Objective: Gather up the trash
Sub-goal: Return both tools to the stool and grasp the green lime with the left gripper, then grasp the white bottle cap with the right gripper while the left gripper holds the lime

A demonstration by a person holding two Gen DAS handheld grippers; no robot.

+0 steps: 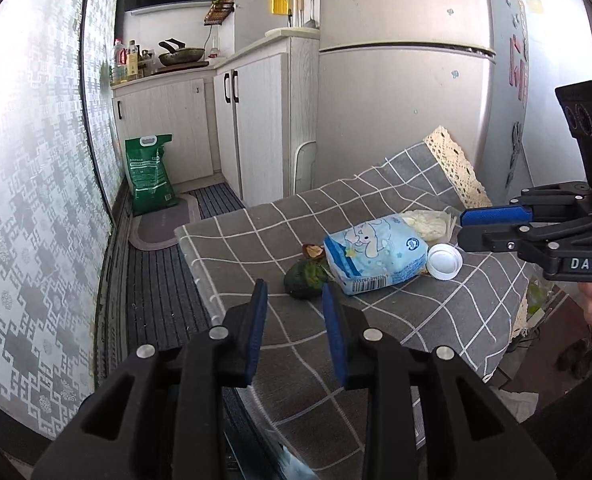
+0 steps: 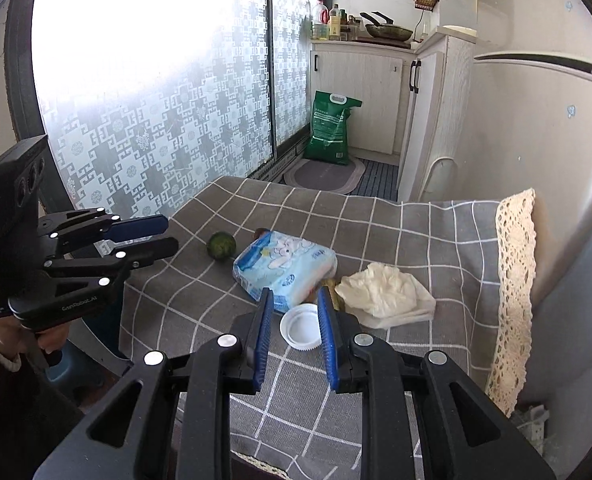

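Observation:
On the grey checked tablecloth [image 1: 296, 216] lie a light blue tissue pack [image 1: 375, 258], a white bottle cap [image 1: 444, 261], a crumpled white wrapper [image 1: 425, 222], a dark green round fruit [image 1: 304, 279] and a brown scrap [image 1: 312, 250]. My left gripper [image 1: 294, 294] is open, just short of the green fruit. My right gripper [image 2: 294, 300] is open, its fingers either side of the white cap [image 2: 300, 326]. The tissue pack [image 2: 282, 266], wrapper [image 2: 385, 294] and fruit [image 2: 221, 245] show in the right wrist view too.
A fridge [image 1: 407, 100] stands right behind the table. White cabinets [image 1: 252, 132] and a green sack [image 1: 150, 174] stand at the back, a patterned glass door [image 1: 36, 200] to the left. A lace trim [image 2: 513, 280] edges the cloth.

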